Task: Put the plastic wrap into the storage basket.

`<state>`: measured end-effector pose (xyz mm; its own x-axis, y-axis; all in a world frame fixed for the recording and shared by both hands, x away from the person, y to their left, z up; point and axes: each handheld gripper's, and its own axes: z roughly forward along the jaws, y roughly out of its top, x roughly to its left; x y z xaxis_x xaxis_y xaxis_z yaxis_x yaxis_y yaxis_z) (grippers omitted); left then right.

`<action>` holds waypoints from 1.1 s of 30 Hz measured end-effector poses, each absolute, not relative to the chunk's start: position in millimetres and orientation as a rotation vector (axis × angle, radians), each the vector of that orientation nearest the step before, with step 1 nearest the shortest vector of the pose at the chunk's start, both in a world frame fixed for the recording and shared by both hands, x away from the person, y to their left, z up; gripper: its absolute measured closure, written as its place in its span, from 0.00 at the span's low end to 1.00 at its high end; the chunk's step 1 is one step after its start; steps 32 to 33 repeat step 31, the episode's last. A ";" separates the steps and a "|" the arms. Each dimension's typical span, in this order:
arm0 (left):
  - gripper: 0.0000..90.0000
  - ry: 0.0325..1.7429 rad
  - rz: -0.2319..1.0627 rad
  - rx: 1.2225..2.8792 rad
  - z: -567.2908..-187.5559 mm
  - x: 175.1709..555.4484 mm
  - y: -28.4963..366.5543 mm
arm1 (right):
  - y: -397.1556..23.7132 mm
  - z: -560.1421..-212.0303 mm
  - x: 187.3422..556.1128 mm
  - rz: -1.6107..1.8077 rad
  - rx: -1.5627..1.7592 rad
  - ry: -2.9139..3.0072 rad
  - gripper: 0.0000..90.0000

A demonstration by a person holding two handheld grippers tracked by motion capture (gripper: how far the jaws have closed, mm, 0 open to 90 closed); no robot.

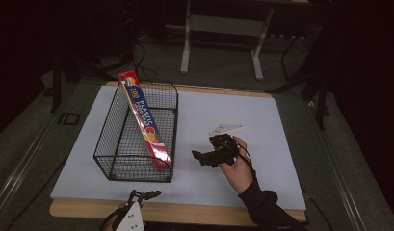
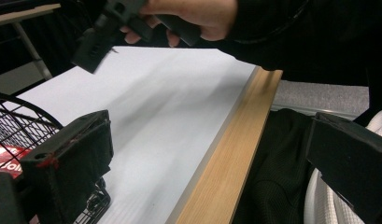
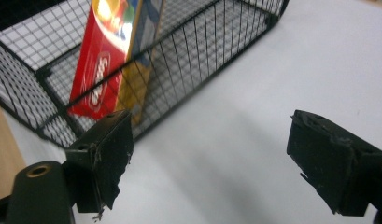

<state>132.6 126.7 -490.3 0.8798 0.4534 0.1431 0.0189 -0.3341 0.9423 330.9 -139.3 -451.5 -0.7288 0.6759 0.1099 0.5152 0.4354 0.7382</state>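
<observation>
A black wire basket stands on the white sheet, left of centre. A long red and blue plastic wrap box leans slantwise inside it, its top end poking above the far rim. My right gripper hovers just right of the basket, held in a hand, open and empty. Its own view shows the jaws wide apart over the bare sheet, facing the basket and the box. My left gripper is at the table's front edge, open with nothing between its jaws.
The white sheet covers a wooden table whose front edge runs under the left gripper. A dark sleeve reaches in from the bottom right. Metal stand legs are on the floor beyond the table.
</observation>
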 end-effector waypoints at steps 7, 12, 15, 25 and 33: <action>0.01 0.353 0.459 1.871 -490.5 132.8 126.5 | -156.1 -461.7 318.9 1.170 1.032 2.488 0.16; 0.01 0.351 0.460 1.872 -490.5 132.5 126.2 | -167.9 -470.4 310.3 1.141 1.050 2.490 0.16; 0.01 0.351 0.460 1.872 -490.4 132.6 126.3 | -173.9 -476.7 307.2 1.115 1.062 2.496 0.16; 0.01 0.349 0.460 1.872 -490.0 132.2 127.3 | -182.9 -489.8 305.7 1.086 1.050 2.468 0.16; 0.01 0.350 0.458 1.871 -490.0 131.9 127.7 | -183.1 -490.3 306.3 1.100 1.040 2.477 0.16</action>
